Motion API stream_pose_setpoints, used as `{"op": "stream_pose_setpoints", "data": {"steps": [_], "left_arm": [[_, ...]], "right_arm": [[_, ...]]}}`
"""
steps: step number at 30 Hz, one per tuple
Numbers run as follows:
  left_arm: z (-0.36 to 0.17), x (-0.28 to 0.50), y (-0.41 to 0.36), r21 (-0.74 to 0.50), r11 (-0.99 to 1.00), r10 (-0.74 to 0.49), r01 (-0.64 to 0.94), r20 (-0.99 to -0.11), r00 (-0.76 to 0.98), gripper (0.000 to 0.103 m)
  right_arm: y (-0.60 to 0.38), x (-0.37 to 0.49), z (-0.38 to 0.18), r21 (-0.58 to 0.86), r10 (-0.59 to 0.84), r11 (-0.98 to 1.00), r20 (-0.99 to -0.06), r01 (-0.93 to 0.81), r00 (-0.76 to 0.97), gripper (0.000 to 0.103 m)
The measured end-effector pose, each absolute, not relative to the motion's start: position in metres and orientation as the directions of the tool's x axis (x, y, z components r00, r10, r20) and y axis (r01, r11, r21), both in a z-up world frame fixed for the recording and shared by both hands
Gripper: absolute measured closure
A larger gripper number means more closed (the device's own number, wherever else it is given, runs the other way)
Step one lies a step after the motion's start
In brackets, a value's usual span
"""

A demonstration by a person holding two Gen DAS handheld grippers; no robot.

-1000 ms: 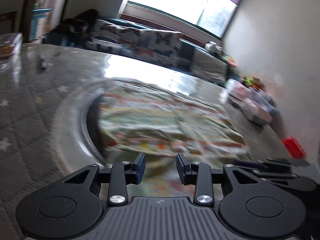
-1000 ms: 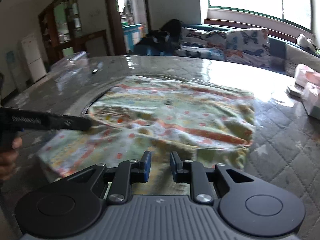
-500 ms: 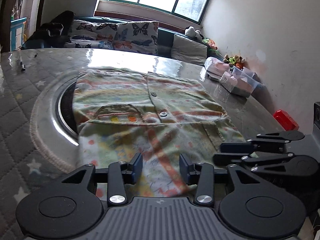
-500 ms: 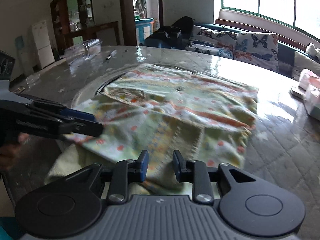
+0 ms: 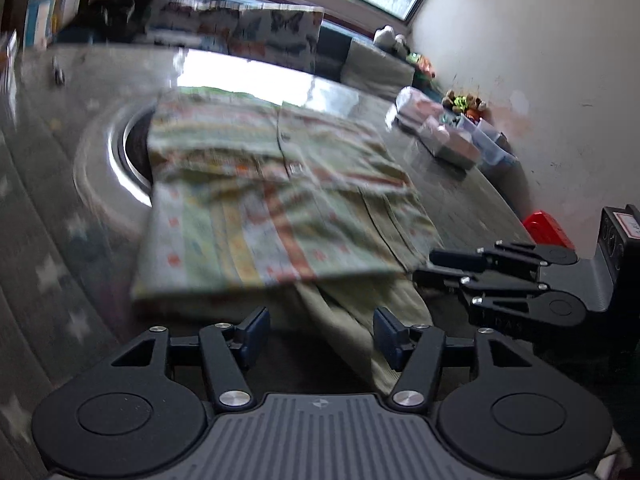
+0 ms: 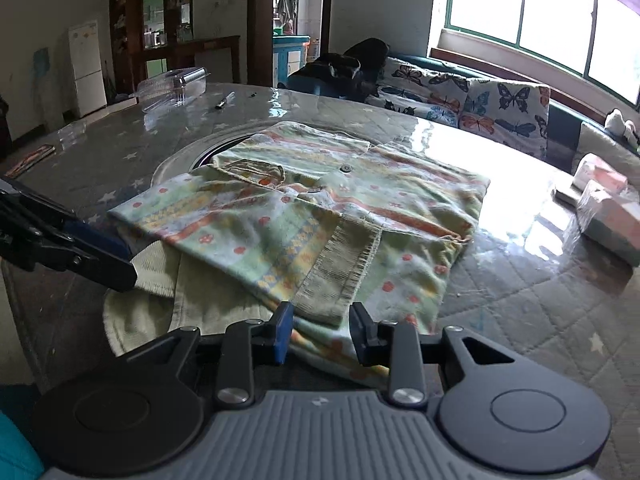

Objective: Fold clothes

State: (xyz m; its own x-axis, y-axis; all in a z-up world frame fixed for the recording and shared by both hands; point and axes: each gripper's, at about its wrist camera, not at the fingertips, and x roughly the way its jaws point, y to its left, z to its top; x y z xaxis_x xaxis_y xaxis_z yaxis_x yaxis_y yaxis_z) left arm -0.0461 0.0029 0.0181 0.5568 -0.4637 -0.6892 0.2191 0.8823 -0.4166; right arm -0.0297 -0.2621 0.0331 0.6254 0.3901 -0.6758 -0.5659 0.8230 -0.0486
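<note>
A pale green garment (image 6: 304,208) with orange and yellow bands lies folded on the grey quilted table (image 6: 540,300). One ribbed cuff (image 6: 344,264) is turned across its front, and a button shows near the top. My right gripper (image 6: 322,334) hovers open at the near hem, nothing between its fingers. My left gripper (image 5: 320,334) is open wide just short of the near edge of the blurred garment (image 5: 260,216). A plain ribbed flap (image 5: 360,320) trails toward it. Each gripper shows in the other's view: left gripper (image 6: 102,254), right gripper (image 5: 434,268).
A round metal-rimmed recess (image 6: 180,160) lies under the garment's far left. Behind it are a clear plastic box (image 6: 172,84) and a pen (image 6: 224,101). Packaged boxes (image 6: 608,216) sit at the right. A red item (image 5: 546,228) is by the wall, a butterfly-print sofa (image 6: 480,100) beyond.
The garment's side has been folded over its middle and let go. Both grippers have drawn back to the near edge, and the left jaws stand wider than before.
</note>
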Motion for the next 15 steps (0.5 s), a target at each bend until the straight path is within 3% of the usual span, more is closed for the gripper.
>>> {"op": "stream_pose_setpoints", "data": {"steps": [1, 6, 9, 15], "left_arm": [[0.017, -0.047, 0.002, -0.432, 0.875, -0.476, 0.217, -0.69, 0.546, 0.045], [0.011, -0.048, -0.006, -0.485, 0.843, -0.533, 0.235, -0.687, 0.495, 0.075], [0.013, -0.044, -0.006, -0.506, 0.83, -0.551, 0.236, -0.677, 0.487, 0.088], [0.028, -0.03, -0.002, -0.515, 0.821, -0.561, 0.246, -0.647, 0.517, 0.091]], "right_arm": [[-0.264, -0.033, 0.034, -0.057, 0.387, 0.82, -0.677, -0.569, 0.626, 0.072], [-0.265, -0.048, 0.032, -0.103, 0.374, 0.796, -0.691, -0.597, 0.618, 0.069], [-0.263, -0.057, 0.029, -0.122, 0.379, 0.774, -0.696, -0.621, 0.609, 0.062], [-0.25, -0.065, 0.026, -0.149, 0.421, 0.72, -0.684, -0.678, 0.596, 0.057]]}}
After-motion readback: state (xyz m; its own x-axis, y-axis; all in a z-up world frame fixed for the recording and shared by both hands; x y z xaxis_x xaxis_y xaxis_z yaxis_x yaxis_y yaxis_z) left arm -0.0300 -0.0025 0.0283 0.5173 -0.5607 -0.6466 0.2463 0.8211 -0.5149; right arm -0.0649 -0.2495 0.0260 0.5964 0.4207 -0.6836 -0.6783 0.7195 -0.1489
